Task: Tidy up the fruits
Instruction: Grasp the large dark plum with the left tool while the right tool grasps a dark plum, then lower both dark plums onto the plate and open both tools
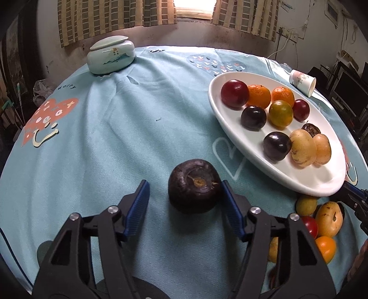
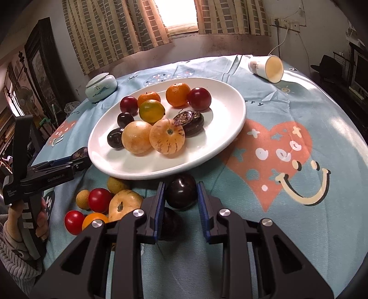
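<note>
Left wrist view: the left claw (image 1: pixel 184 202) stands open around a dark wrinkled fruit (image 1: pixel 195 185) on the bench (image 1: pixel 103 138); only its right pad touches it.

Right wrist view: the right claw (image 2: pixel 180 197) grips a dark plum (image 2: pixel 181 193) just beside the white plate (image 2: pixel 220 128) of fruit.

This is looking like a room in a home. Checked curtains (image 2: pixel 119 32) are hanging by a bright window (image 2: pixel 177 13), and a blue tablecloth (image 1: pixel 115 128) with hearts and smiley faces is covering the table, with a little lidded jar (image 1: pixel 110 55) sitting on it.
</note>
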